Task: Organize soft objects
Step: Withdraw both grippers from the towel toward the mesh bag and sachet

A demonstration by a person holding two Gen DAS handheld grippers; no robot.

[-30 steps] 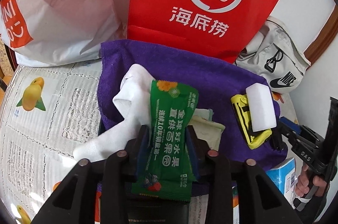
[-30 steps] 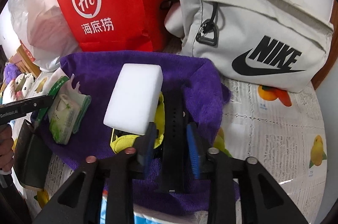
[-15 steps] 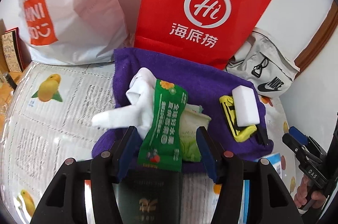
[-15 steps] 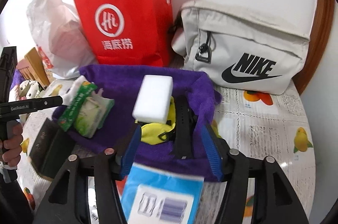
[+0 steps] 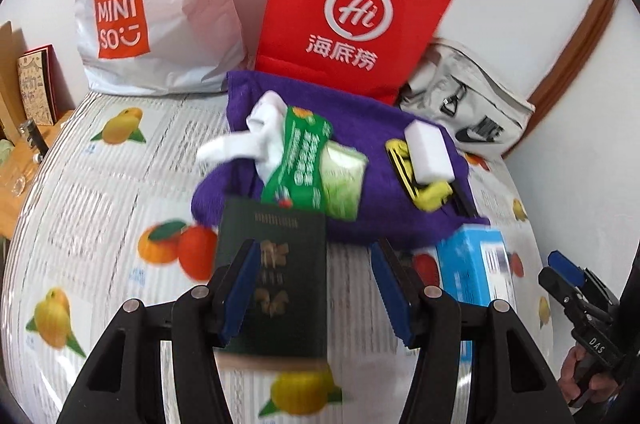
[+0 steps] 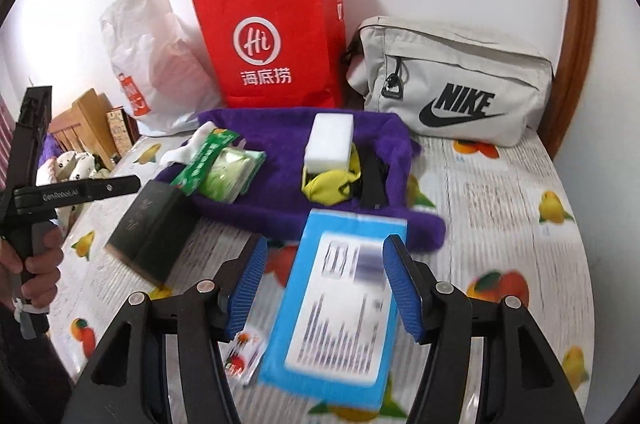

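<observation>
A purple towel (image 5: 360,151) (image 6: 280,135) lies on the table with soft things on it. On it are a white sock (image 5: 240,143), a green snack packet (image 5: 300,155), a pale green wipes pack (image 5: 344,183), a white sponge (image 6: 330,139), a yellow pouch (image 6: 328,185) and a black strap (image 6: 372,175). My left gripper (image 5: 312,256) is open, back from the towel, above a dark green box (image 5: 276,284) that lies on the table. My right gripper (image 6: 326,248) is open too, above a blue box (image 6: 340,304). Neither gripper holds anything.
A red paper bag (image 5: 352,7), a white plastic shopping bag (image 5: 160,3) and a grey Nike bag (image 6: 452,83) stand along the wall behind the towel. A small sachet (image 6: 244,352) lies by the blue box. Wooden furniture (image 6: 84,119) stands beyond the table's left edge.
Both grippers opened and drew back and up from the towel. The left one let go of the green packet, the right one of the black strap; both things now lie on the towel.
</observation>
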